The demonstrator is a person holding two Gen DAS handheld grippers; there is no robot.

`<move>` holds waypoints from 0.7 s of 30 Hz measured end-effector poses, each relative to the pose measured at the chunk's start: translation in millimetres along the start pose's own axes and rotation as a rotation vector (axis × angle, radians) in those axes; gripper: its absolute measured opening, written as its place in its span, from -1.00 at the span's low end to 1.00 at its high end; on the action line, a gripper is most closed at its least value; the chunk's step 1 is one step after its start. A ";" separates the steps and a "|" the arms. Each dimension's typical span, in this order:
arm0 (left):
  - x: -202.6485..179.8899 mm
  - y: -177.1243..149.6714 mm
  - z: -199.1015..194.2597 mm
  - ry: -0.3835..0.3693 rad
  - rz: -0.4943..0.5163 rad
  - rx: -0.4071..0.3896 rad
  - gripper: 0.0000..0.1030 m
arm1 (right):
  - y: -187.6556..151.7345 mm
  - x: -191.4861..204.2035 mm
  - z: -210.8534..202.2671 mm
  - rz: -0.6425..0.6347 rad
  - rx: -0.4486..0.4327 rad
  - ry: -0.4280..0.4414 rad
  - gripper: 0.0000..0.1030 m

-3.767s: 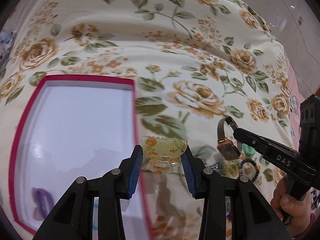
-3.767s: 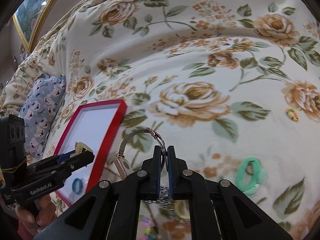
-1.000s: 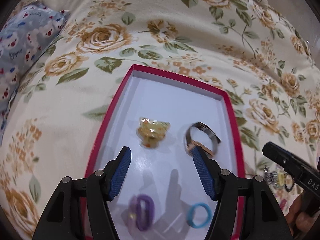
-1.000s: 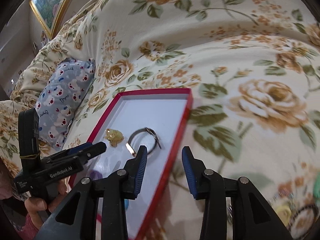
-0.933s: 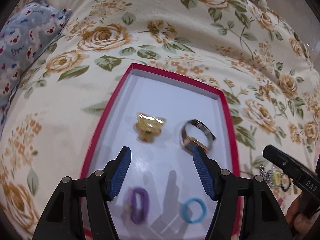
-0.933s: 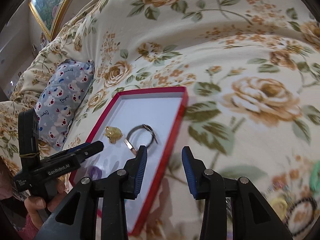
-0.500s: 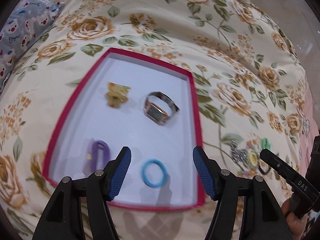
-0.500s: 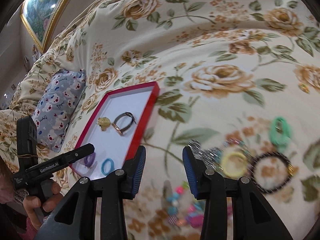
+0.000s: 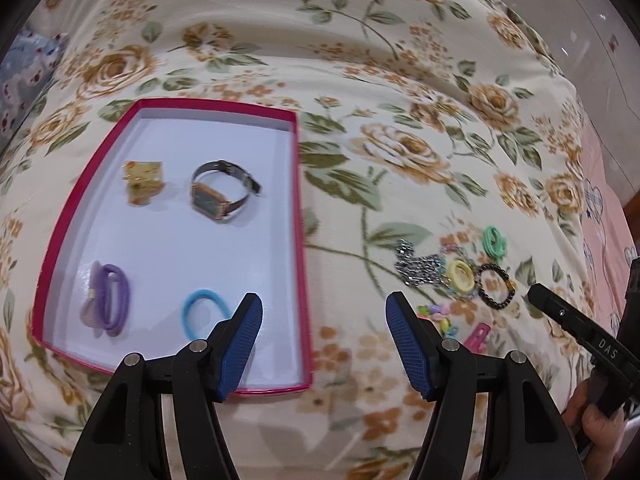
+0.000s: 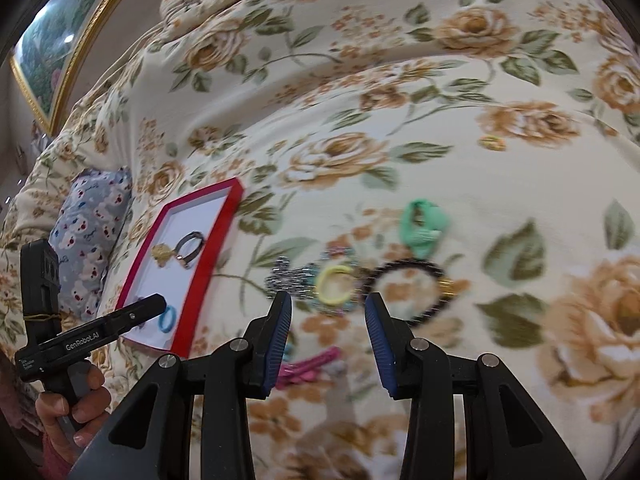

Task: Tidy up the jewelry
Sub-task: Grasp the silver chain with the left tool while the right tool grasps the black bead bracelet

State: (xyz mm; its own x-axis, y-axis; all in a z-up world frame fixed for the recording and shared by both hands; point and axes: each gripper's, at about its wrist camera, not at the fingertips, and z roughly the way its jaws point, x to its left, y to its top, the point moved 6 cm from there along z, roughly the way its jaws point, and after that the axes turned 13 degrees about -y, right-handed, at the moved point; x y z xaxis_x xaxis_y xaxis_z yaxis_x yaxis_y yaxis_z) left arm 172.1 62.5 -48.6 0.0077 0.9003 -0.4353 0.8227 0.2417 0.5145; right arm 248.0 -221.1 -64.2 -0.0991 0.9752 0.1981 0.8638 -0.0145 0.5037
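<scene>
A red-rimmed white tray (image 9: pixel 298 208) (image 10: pixel 214 256) lies on the floral bedspread. Inside it are a wristwatch (image 9: pixel 220 192) (image 10: pixel 191 249), a yellow hair claw (image 9: pixel 143 182), a purple hair tie (image 9: pixel 109 300) and a blue hair tie (image 9: pixel 204 314). To the tray's right sits a loose pile: silver chain (image 9: pixel 418 266) (image 10: pixel 290 276), yellow ring (image 9: pixel 460 276) (image 10: pixel 336 280), black bead bracelet (image 9: pixel 494 286) (image 10: pixel 412 292), green hair tie (image 9: pixel 495 242) (image 10: pixel 424 226), pink clip (image 10: pixel 310 366). My left gripper (image 9: pixel 324 344) is open over the tray's right rim. My right gripper (image 10: pixel 327 342) is open just short of the pile.
A blue patterned pillow (image 10: pixel 90 236) lies left of the tray. A framed picture (image 10: pixel 60 52) hangs at the far left. A small yellow ring (image 10: pixel 494 143) lies alone on the bedspread (image 10: pixel 460 128). A hand (image 10: pixel 68 408) holds the left gripper's handle.
Both grippers moved right, away from the tray's middle toward the loose pile. The watch and hair claw stay in the tray. Both grippers stay open and empty.
</scene>
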 end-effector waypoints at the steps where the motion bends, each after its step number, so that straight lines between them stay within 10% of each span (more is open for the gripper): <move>1: -3.5 0.6 2.1 -0.001 0.011 0.004 0.24 | -0.5 -5.7 -1.1 0.010 -0.001 -0.005 -0.22; 21: -35.7 9.9 45.9 -0.014 0.119 0.064 0.24 | -0.2 -41.6 10.5 0.058 0.015 -0.044 -0.20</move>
State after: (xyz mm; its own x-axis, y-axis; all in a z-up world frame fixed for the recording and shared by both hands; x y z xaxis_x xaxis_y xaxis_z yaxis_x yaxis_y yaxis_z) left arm 206.0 16.1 -62.0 0.1155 0.9159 -0.3845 0.8499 0.1092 0.5155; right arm 257.1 -259.3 -81.4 -0.0271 0.9816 0.1890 0.8746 -0.0682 0.4799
